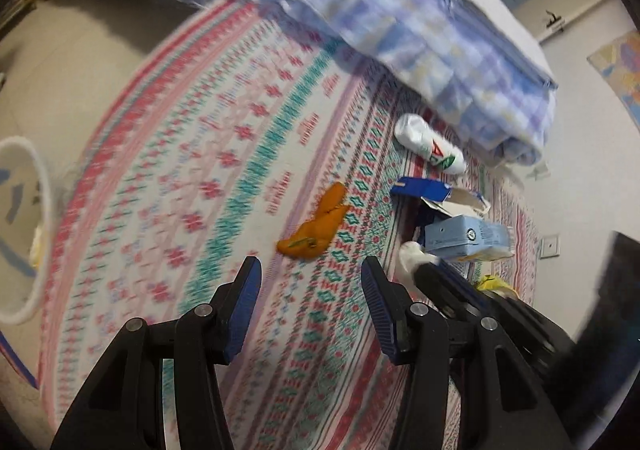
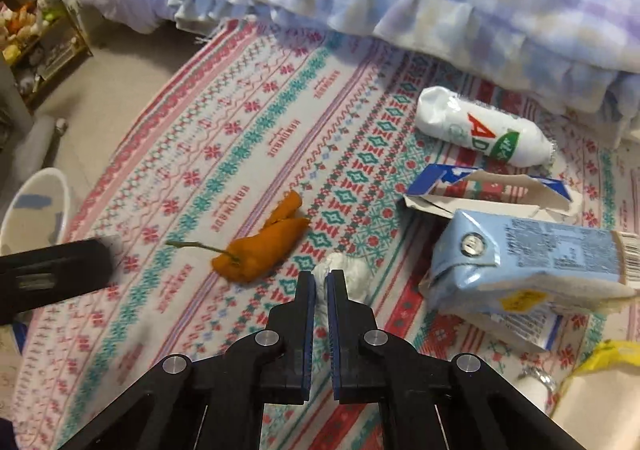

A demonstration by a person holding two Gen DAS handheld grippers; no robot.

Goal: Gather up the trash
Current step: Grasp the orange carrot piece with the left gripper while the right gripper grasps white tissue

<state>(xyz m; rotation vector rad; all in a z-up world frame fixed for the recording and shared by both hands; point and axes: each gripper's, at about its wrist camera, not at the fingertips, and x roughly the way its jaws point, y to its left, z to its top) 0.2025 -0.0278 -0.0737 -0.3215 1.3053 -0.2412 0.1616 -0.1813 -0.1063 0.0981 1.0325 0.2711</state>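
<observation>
1. Trash lies scattered on a patterned rug [image 2: 248, 137] beside a bed draped in a frilled blue checked cover [image 2: 440, 1]. Seen from the right wrist, most of the litter lies between 1 and 4 o'clock of the frame centre.
2. White bin [image 2: 36, 205]: sits at 9 o'clock in the right view, off the rug's edge and well apart from the litter. Its interior is only partly visible.
3. Pale blue carton [image 2: 532, 258]: crushed, on its side at 3 o'clock, overlapping a torn blue-and-white box [image 2: 488, 189] at 2 o'clock.
4. White bottle [image 2: 476, 129]: dented, lying flat at 1 o'clock, near the bed's hem.
5. Orange peel [image 2: 264, 246]: at 6 o'clock of centre, stalk pointing to 9 o'clock, apart from the other items. A yellow wrapper [image 2: 608, 354] shows at 4 o'clock, partly cut off.
6. Crumpled white tissue [image 2: 344, 274]: smallest item, just beside the peel and touching the rug.
7. Right gripper [image 2: 319, 282]: jaws are clamped together on the near edge of the tissue; most of the wad bulges beyond the tips.
8. Left gripper [image 1: 311, 270]: jaws stand apart with nothing between them, hanging over bare rug with the peel at 12 o'clock. This view is motion-blurred.
9. Risks, as judged:
   - The grip takes only a fringe of the tissue; soft paper may tear or slip free on lifting.
   - The bin is far off, so a loose pinch could drop during the carry.
   - The two grippers work close together; a reach for the peel could knock the right one.
</observation>
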